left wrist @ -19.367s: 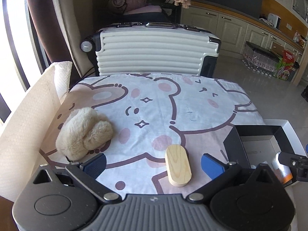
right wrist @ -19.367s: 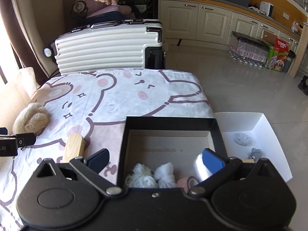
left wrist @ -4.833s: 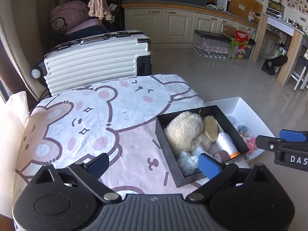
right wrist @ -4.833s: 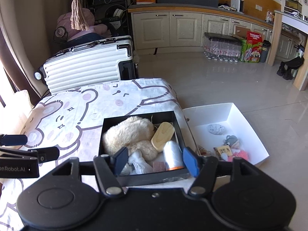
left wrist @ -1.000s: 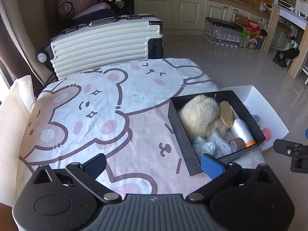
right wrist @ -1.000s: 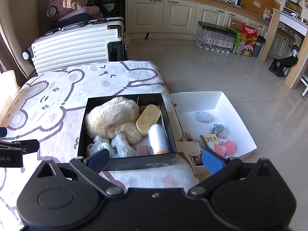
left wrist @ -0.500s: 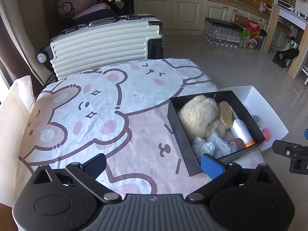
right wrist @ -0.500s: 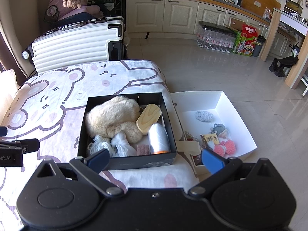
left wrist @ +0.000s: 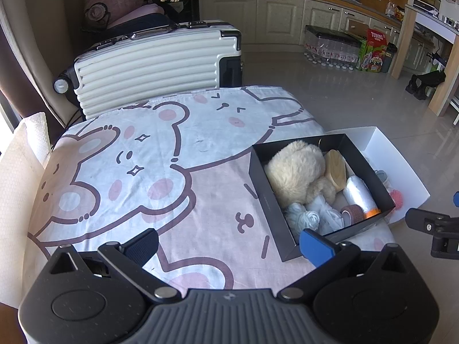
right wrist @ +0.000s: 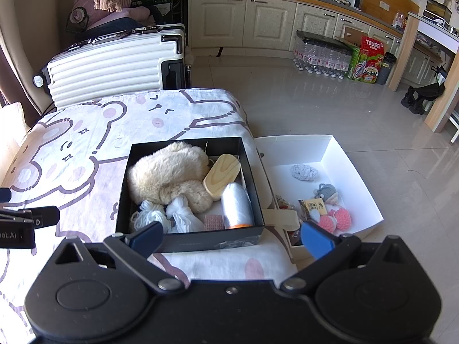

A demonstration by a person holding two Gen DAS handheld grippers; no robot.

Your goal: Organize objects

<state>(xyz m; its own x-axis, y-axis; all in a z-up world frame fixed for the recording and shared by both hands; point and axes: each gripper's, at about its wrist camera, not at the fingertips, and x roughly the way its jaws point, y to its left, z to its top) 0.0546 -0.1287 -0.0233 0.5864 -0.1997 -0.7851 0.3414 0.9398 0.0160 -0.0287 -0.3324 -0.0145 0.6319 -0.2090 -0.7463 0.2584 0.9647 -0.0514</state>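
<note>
Both the left gripper (left wrist: 228, 242) and right gripper (right wrist: 231, 236) are hanging released and empty, nothing shifting lately, the filled black rectangular cardboard box (right wrist: 189, 242) lying just ahead, suggesting organizing is finishing.

Cream cabinets (right wrist: 246, 23), glossy tiled floor (right wrist: 330, 109), sunlit

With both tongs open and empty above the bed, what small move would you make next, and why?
Probably none beyond drawing both back. The cartoon bedsheet shows no loose item, and the plush, wooden block and white spool all sit inside the black box. The left tongs and right tongs are open and hold nothing.
</note>
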